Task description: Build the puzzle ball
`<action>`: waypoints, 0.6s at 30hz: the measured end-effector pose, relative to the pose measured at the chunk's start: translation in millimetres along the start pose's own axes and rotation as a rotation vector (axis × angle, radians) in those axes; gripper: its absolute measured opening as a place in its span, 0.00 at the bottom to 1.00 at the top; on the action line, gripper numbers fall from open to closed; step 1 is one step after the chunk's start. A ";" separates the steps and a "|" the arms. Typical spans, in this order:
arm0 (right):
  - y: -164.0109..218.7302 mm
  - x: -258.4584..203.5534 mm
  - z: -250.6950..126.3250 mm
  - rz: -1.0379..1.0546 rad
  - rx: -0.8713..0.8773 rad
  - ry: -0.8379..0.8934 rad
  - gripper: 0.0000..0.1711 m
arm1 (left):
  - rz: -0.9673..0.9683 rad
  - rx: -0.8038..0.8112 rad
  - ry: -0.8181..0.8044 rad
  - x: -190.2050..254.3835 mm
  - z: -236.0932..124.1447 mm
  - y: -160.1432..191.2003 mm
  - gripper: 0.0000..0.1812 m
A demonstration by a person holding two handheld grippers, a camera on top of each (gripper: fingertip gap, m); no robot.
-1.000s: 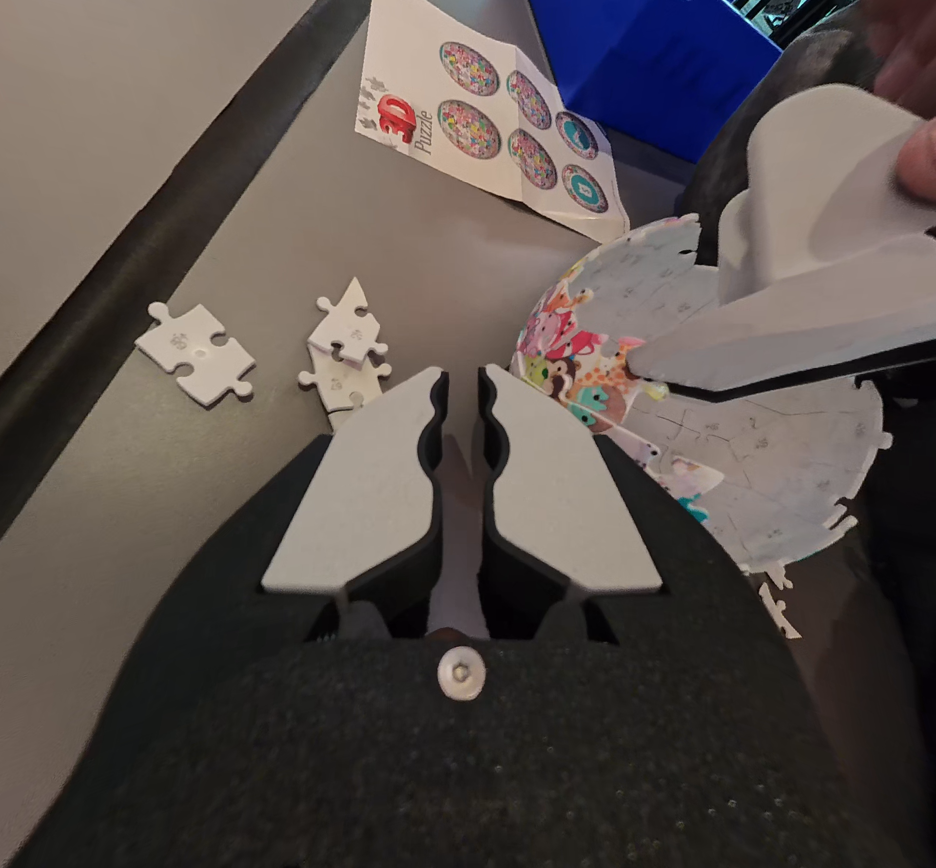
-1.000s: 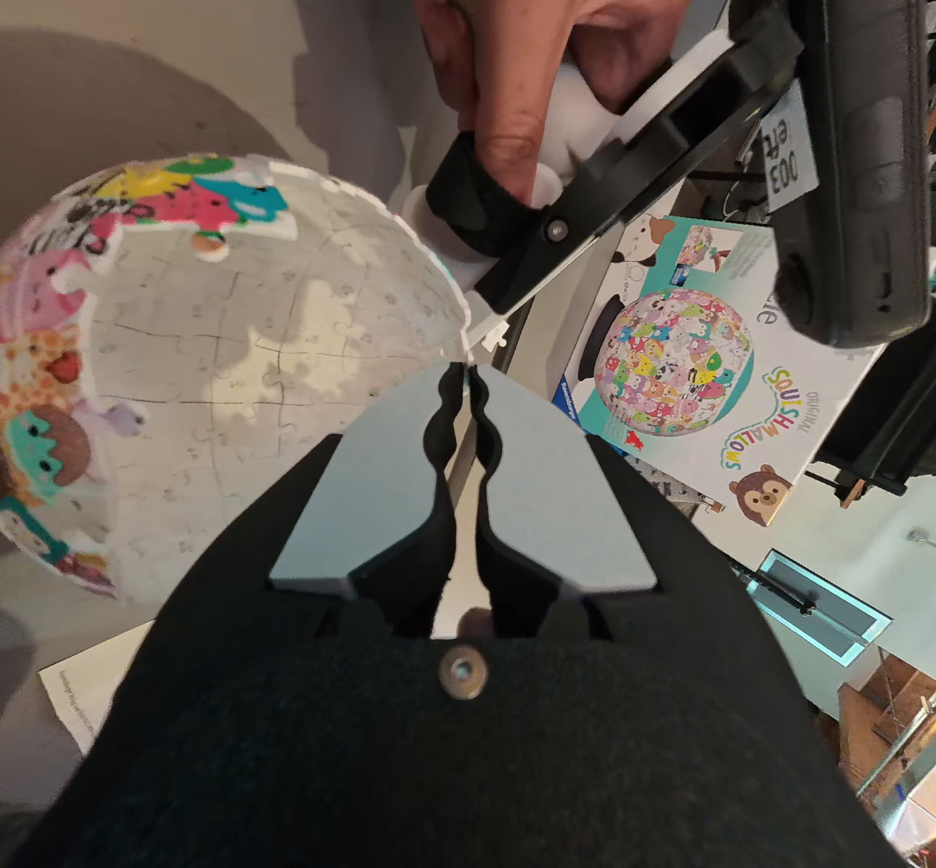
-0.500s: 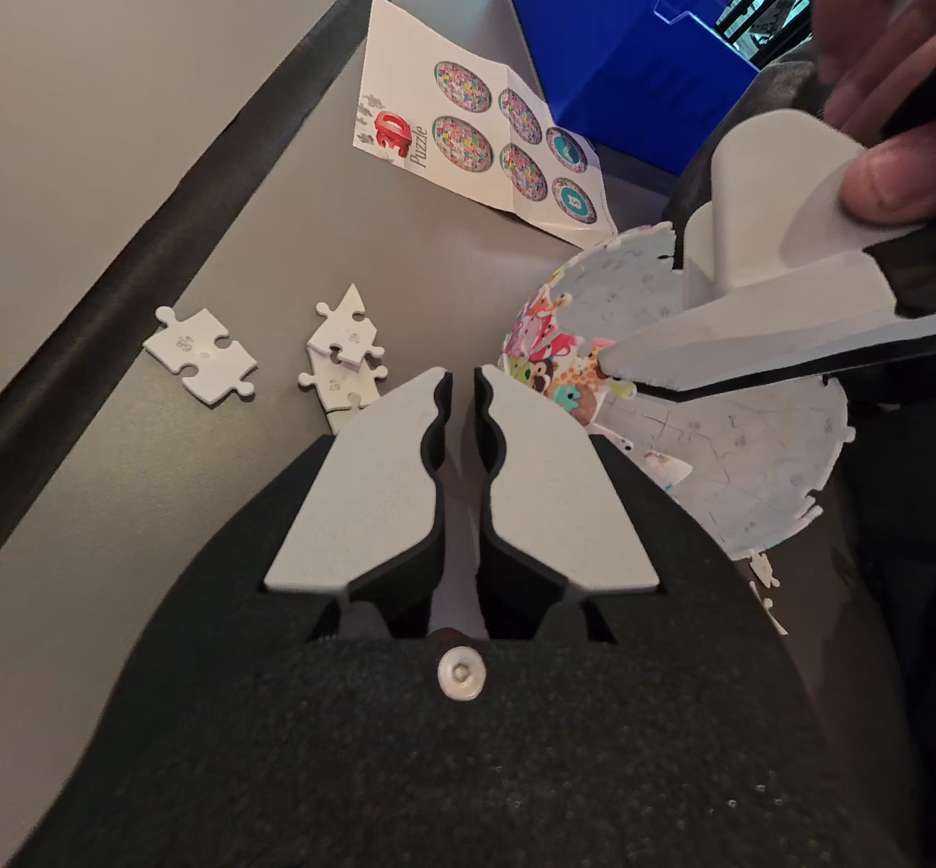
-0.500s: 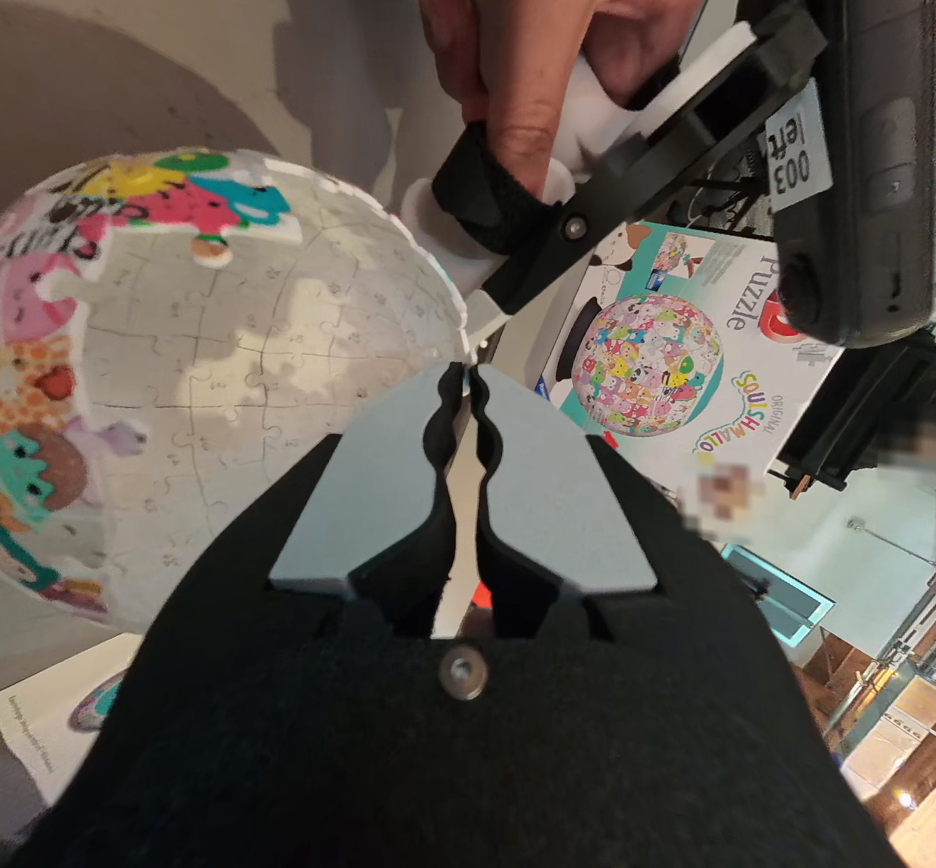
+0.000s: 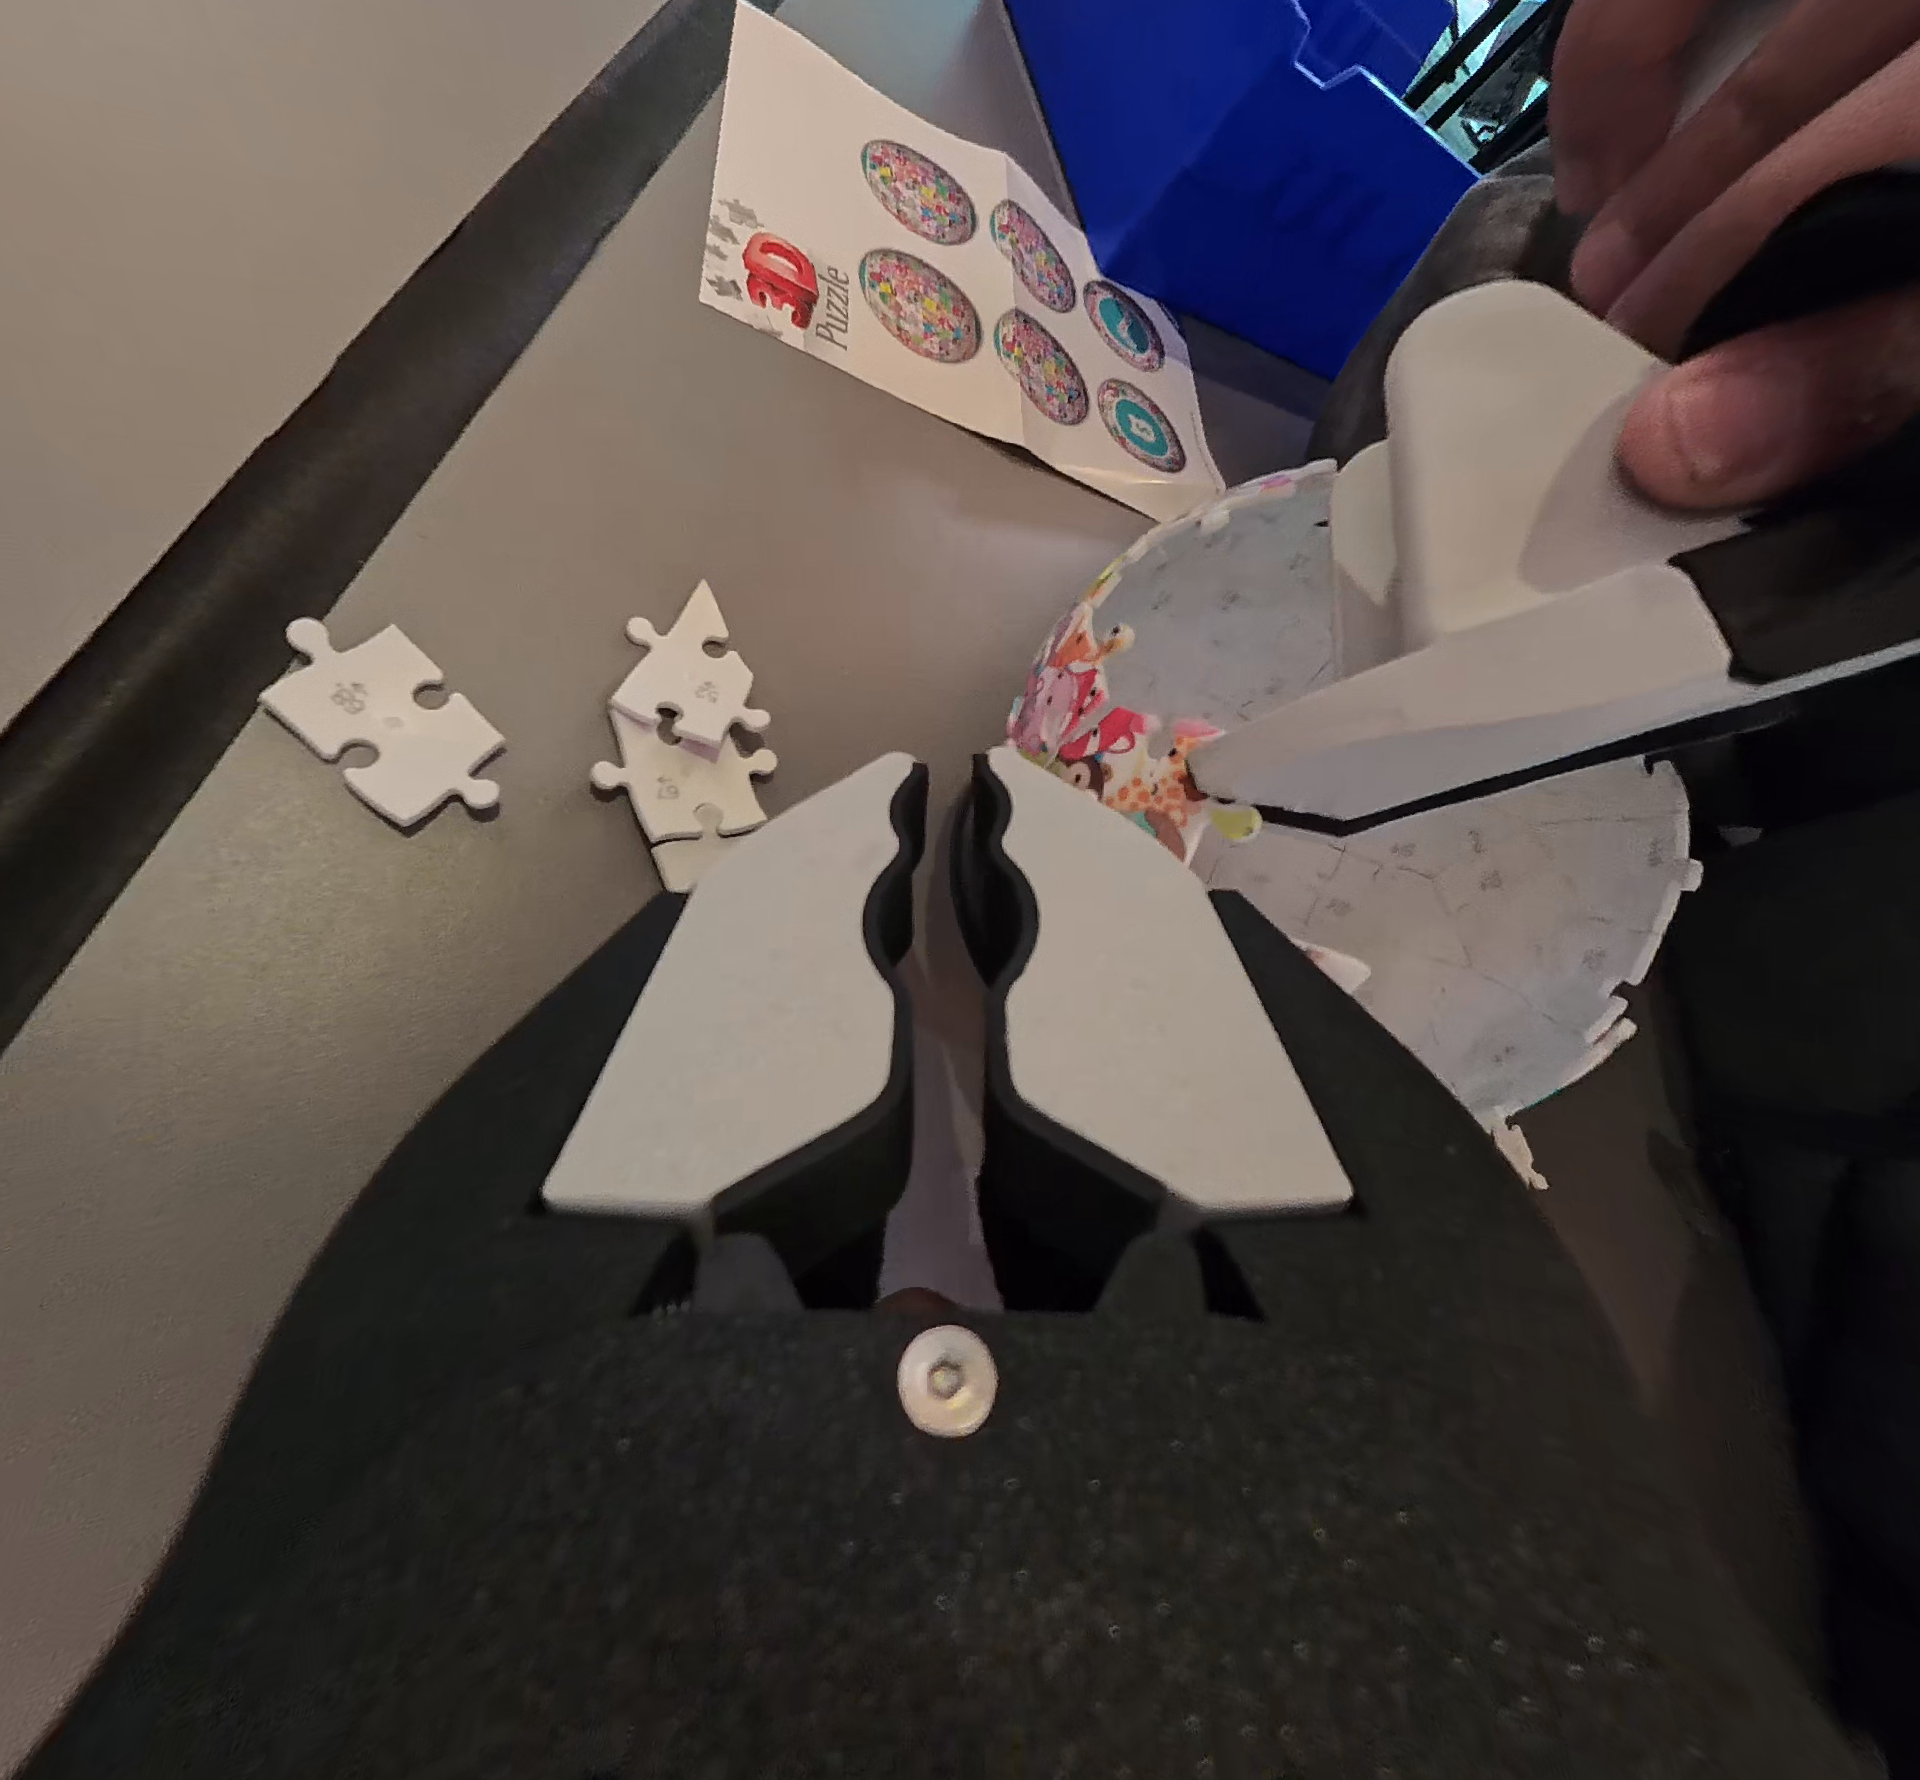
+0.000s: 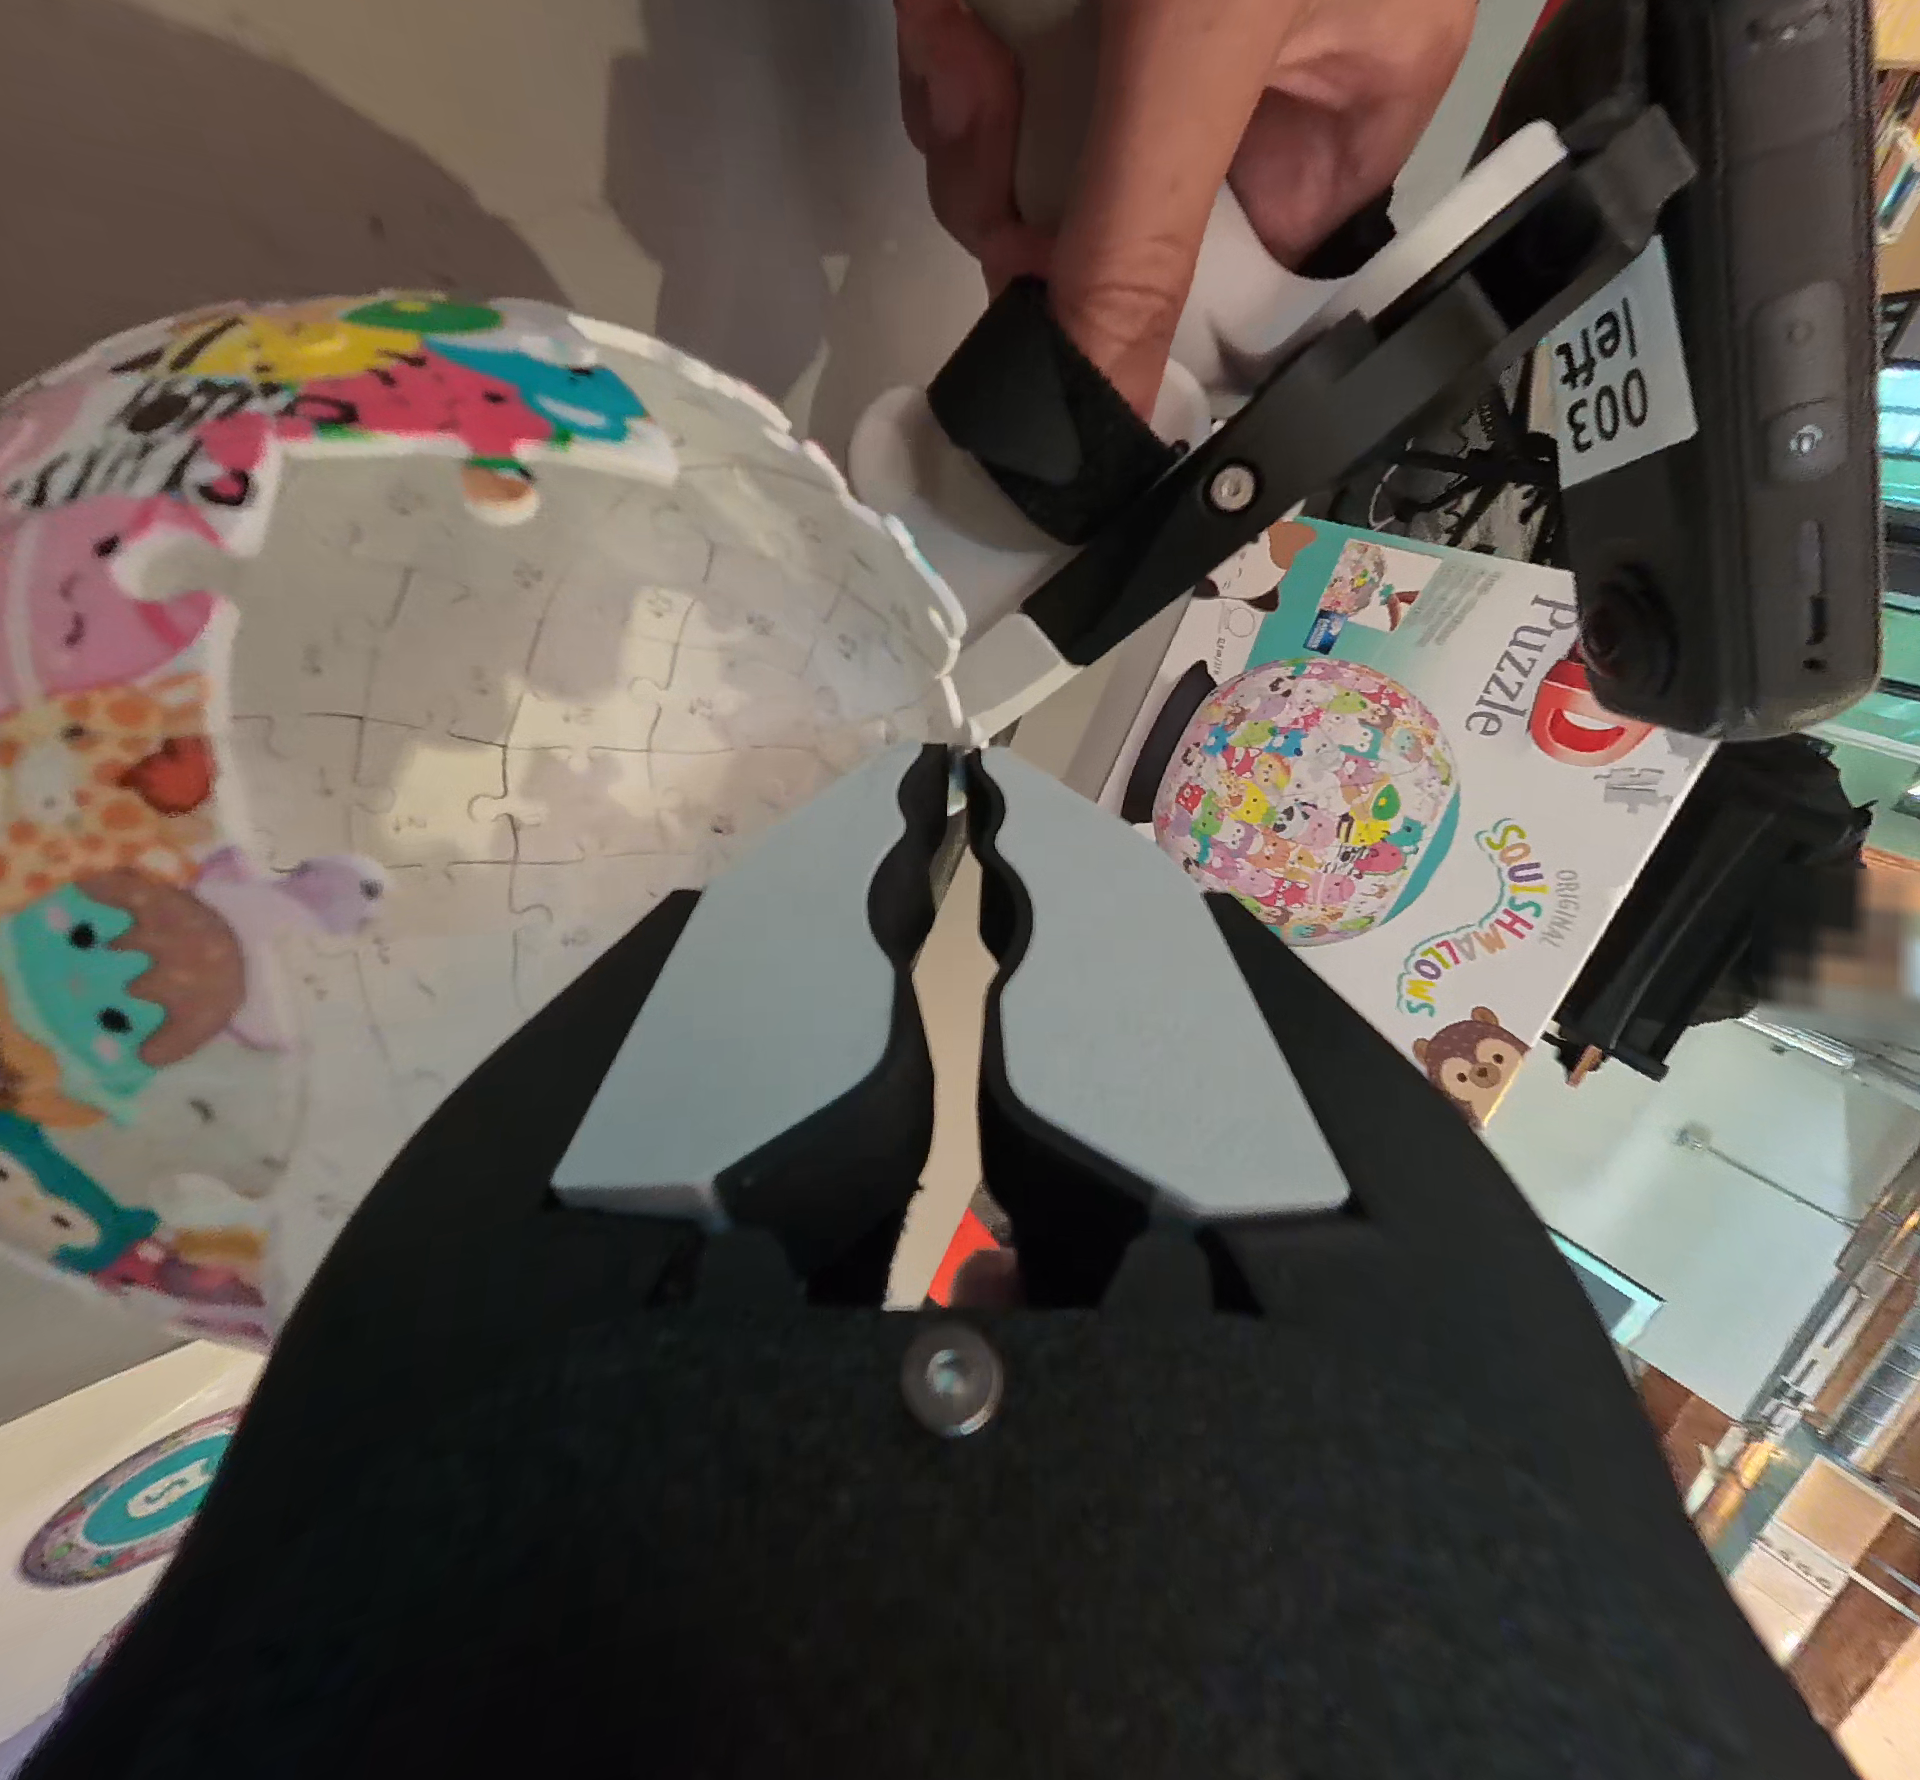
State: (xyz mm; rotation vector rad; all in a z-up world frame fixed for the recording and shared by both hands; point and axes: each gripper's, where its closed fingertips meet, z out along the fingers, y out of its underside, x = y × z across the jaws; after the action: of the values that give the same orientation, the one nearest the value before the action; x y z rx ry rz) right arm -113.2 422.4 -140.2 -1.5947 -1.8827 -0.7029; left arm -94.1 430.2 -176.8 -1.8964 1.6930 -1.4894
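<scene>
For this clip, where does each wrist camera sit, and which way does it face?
Left wrist view: rides the left gripper, looking down along its fingers at the grey table, loose white puzzle pieces and blue plastic bin; the person's right hand shows at upper right.
Right wrist view: rides the right gripper, looking across the half-built colourful puzzle ball toward the printed puzzle box; the left hand shows above.
Shared: the ball, with the other gripper at its rim.
</scene>
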 end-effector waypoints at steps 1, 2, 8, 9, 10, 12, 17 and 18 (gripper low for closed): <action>0.0 0.2 0.4 0.006 0.002 -0.002 0.02 | -0.001 0.002 0.004 0.2 -0.6 -0.1 0.04; -0.1 0.5 0.6 0.011 0.006 -0.003 0.02 | -0.004 0.004 0.010 0.8 -1.5 -0.5 0.04; 6.5 3.0 5.8 0.036 0.000 -0.004 0.02 | -0.013 0.023 0.013 0.4 -21.7 -6.8 0.09; 7.3 3.4 6.7 0.041 0.002 -0.005 0.02 | -0.014 0.024 0.018 1.5 -26.0 -7.7 0.11; 8.2 3.5 7.2 0.050 0.004 -0.011 0.02 | -0.012 0.023 0.021 2.7 -29.7 -8.3 0.11; 10.5 4.4 7.7 0.071 -0.001 -0.019 0.02 | 0.007 0.021 0.023 6.1 -34.6 -9.0 0.11; 11.8 4.9 8.6 0.104 -0.014 -0.036 0.02 | 0.077 -0.003 0.049 18.7 -36.8 -8.2 0.11; 11.1 5.2 7.9 0.106 -0.010 -0.037 0.02 | 0.082 -0.007 0.050 19.6 -37.2 -8.1 0.11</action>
State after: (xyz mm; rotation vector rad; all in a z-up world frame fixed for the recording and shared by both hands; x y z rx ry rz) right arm -103.6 433.3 -141.7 -1.7110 -1.8089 -0.6424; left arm -120.2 433.4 -143.0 -1.7841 1.7768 -1.5137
